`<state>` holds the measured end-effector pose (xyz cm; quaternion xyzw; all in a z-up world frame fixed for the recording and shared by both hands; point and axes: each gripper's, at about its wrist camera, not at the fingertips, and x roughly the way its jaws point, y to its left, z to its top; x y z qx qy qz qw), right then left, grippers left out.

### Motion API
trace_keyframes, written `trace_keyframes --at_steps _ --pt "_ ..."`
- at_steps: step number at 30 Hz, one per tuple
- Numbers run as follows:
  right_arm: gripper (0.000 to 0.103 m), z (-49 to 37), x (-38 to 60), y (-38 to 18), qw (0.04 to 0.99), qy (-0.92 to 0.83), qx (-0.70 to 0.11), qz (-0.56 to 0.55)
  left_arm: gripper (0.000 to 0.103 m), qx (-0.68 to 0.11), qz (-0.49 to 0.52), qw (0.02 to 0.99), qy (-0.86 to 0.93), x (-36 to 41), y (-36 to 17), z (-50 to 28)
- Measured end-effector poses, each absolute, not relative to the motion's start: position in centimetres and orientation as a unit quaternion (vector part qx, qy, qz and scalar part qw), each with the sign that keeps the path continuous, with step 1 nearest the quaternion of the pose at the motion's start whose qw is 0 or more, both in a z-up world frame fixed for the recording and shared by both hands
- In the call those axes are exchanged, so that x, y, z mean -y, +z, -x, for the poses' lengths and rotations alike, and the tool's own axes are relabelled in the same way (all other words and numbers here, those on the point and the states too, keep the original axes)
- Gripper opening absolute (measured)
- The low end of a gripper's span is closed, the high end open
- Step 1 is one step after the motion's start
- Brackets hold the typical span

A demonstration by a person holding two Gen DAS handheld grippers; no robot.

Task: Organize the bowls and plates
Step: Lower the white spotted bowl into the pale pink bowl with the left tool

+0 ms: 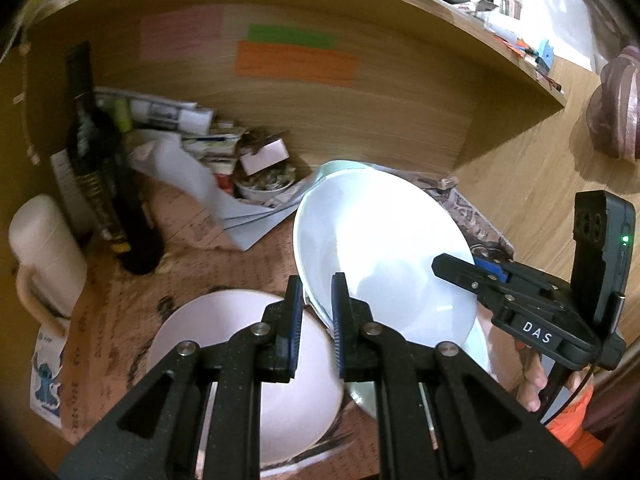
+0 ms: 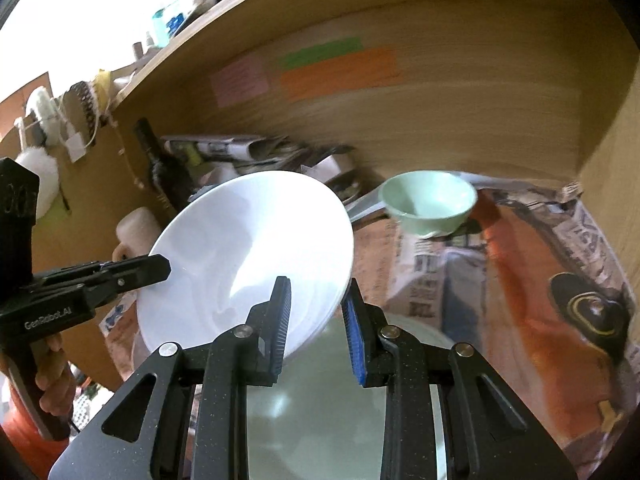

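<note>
Both grippers, left gripper [image 1: 316, 300] and right gripper [image 2: 316, 320], are clamped on opposite rims of the white plate [image 2: 248, 256], held tilted above the table; smooth, stiff, breakable, best pinched at its rim.

Count: 2 tools [image 1: 316, 312] [image 2: 316, 320], 1 white plate [image 2: 248, 256], 1 green bowl [image 2: 428, 200], 1 pink bowl [image 1: 248, 380], 1 dark bottle [image 1: 96, 168].

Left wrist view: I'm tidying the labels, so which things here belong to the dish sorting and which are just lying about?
Job:
white plate, held by both grippers
pink bowl
green bowl
pale plate beneath

Lying about:
dark bottle
white jug
newspapers
coloured notes
</note>
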<state>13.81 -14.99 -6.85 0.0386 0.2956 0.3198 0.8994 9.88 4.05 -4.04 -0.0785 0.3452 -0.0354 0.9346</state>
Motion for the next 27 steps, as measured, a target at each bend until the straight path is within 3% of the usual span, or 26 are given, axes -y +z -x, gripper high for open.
trace_keyframes --at_steps 27 --pt "0.024 -11.8 5.6 -11.6 0.85 0.378 -0.366 0.013 0.011 -0.381 0.126 0.915 0.026 -12.2 -9.8 -4.6"
